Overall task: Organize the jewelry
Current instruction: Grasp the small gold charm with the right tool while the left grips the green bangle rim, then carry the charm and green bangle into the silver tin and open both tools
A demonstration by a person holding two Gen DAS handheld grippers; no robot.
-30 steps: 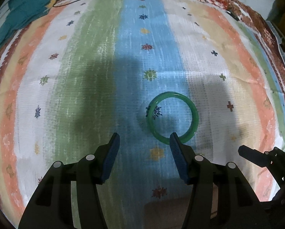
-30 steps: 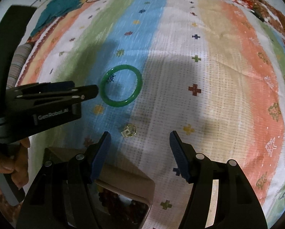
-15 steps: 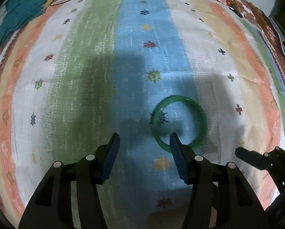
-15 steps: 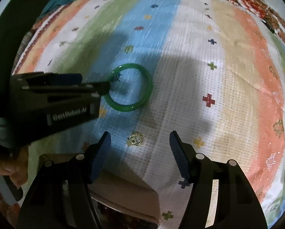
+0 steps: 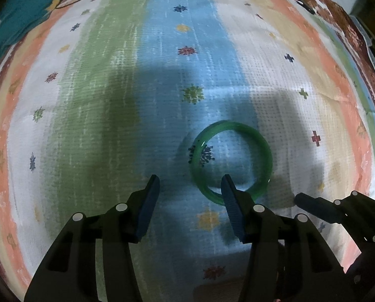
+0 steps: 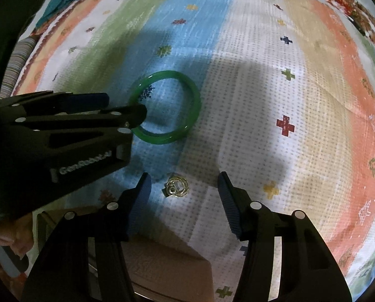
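Note:
A green bangle (image 5: pixel 265 151) lies flat on the striped cloth (image 5: pixel 107 115). My left gripper (image 5: pixel 190 180) points down at it with jaws closing slightly. One fingertip is over the bangle's near rim and the other is outside, so the left rim is between them, untouched. In the right wrist view the left gripper (image 6: pixel 127 105) reaches the bangle (image 6: pixel 196 100) from the left. A small coiled gold trinket (image 6: pixel 176 188) lies between the fingers of my right gripper (image 6: pixel 184 176). Its jaws are closing and the pads are clear of the trinket.
A brown box (image 6: pixel 162 256) sits under the right gripper, close to the trinket. A person's hand (image 6: pixel 1 236) holds the left gripper. A teal cloth (image 5: pixel 18 12) lies at the far left corner. One of the right gripper's fingers (image 5: pixel 313 205) pokes in at lower right.
The right gripper has sunk toward the cloth and its jaws have narrowed, with the trinket now between the fingertips. The left gripper has hardly moved at the bangle's near rim.

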